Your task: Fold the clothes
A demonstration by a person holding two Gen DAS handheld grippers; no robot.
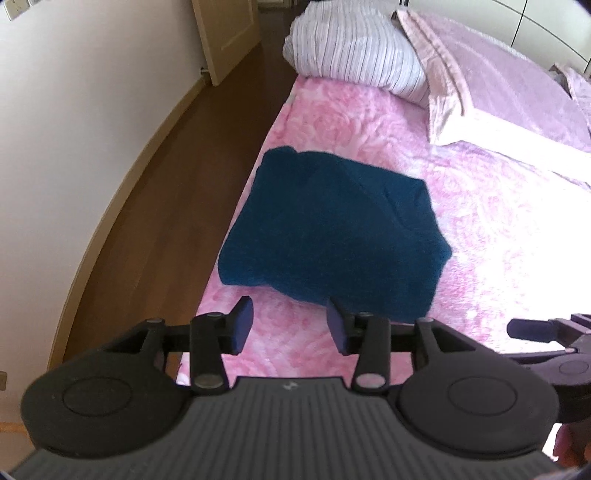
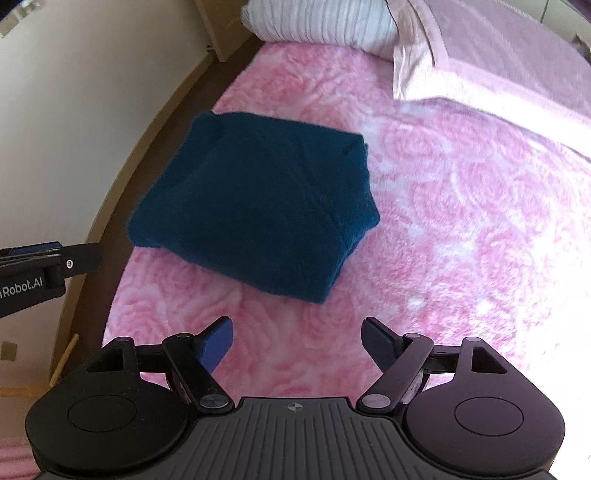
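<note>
Plainly, a folded dark blue garment lies near the edge of the pink bed, both the left claw and right claw wide and empty, while only the left view shows the door.

Folded garment: lies on the bed, at its edge. Floor: beside it at 9 o'clock. Pillow: on the bed at 12 o'clock. Second pillow: at 2 o'clock, touching the first.
</note>
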